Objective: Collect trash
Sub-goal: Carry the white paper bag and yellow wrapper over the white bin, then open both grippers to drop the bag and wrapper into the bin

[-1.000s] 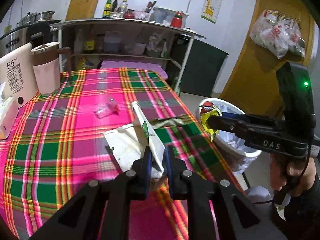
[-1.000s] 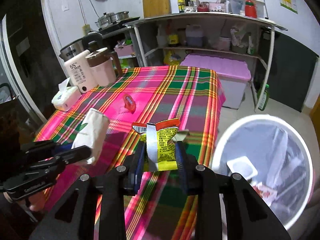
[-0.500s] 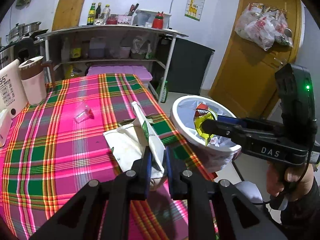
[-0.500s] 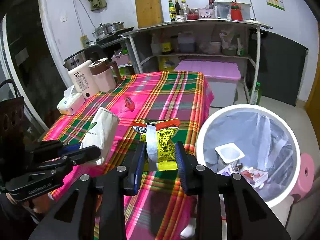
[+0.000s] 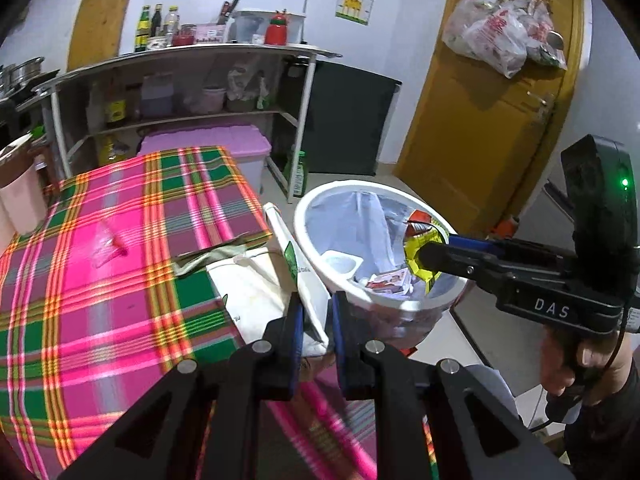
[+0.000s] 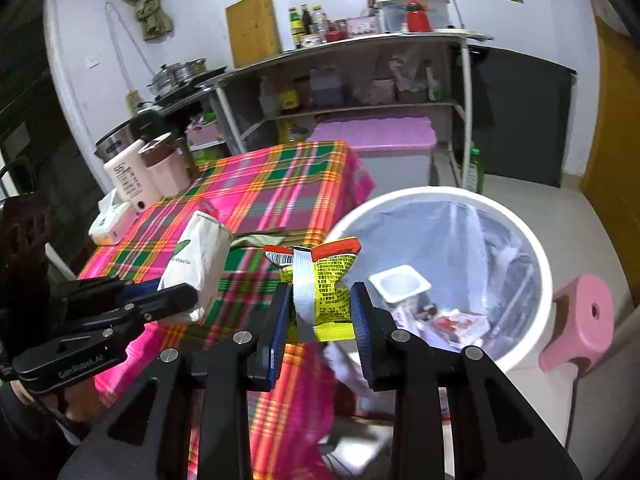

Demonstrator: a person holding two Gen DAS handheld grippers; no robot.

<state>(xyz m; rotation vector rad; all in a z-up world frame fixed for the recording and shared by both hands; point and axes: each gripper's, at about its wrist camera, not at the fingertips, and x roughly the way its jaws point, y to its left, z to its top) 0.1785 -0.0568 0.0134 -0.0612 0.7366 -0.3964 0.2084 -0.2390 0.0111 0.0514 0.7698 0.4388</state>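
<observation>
My left gripper [image 5: 314, 316] is shut on a white paper bag [image 5: 260, 292] with green print, held at the table's right edge beside the bin; it also shows in the right wrist view [image 6: 198, 260]. My right gripper [image 6: 320, 312] is shut on a yellow and red snack wrapper [image 6: 328, 280], held over the near rim of the white trash bin [image 6: 536, 248]. In the left wrist view the wrapper [image 5: 418, 240] hangs over the bin [image 5: 316, 256]. The bin has a clear liner and holds a white cup [image 6: 398, 282] and other wrappers.
The table has a pink and green plaid cloth [image 5: 100, 280]. A clear plastic scrap [image 5: 106, 246] and an olive wrapper [image 5: 216, 250] lie on it. A pink jug [image 6: 164, 168], a white appliance [image 6: 126, 176] and a tissue box [image 6: 110, 222] stand at its far left. A pink stool [image 6: 580, 320] stands by the bin.
Both grippers have moved right toward the bin with their loads. The wrapper has gone from above the table to over the bin's rim. The paper bag has come off the table to its right edge.
</observation>
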